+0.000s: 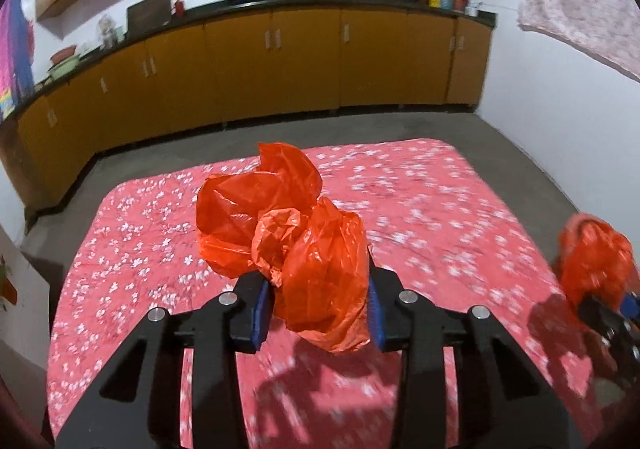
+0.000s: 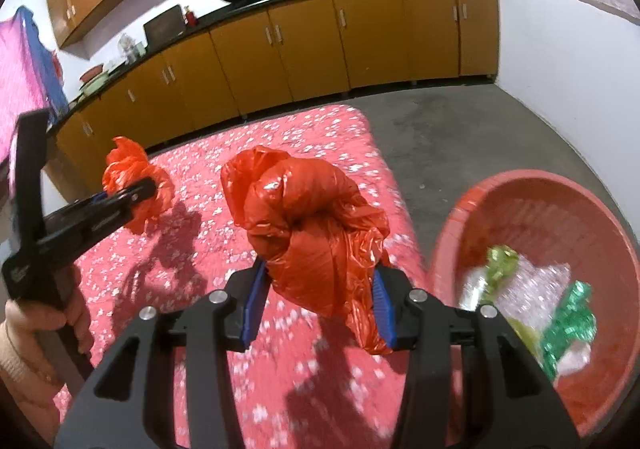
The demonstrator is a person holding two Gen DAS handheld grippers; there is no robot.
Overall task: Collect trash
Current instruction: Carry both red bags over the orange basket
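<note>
Two claws, two loads: the left claw (image 1: 320, 313) is clamped on a crumpled red bag (image 1: 288, 233), and the right claw (image 2: 318, 303) is clamped on a second red bag (image 2: 316, 229), this one more tightly balled. In each wrist view the blue pads press into the plastic from both sides, and both bags hang clear above the flowered sheet (image 1: 420, 201) that covers the bed, throwing shadows on it.

What the coming move turns on is where the red basket (image 2: 472, 209) lies. It stands on the floor just off the sheet's right edge, low and to the right of the right claw, with shiny wrappers (image 2: 568, 313) already inside (green, gold and silvery, as far as the blur lets one tell). The right claw is plainly the nearer: in its own view the basket's rim sits close beside its right finger. The left claw (image 2: 132, 193) shows in that view well off to the left, on the far side of the right claw from the basket, and the basket does not appear in the left wrist view at all.

My judgement is that the right bag should go first, with a short swing rightward and down over the rim, and that the left bag must then cross over the sheet to follow it.
</note>
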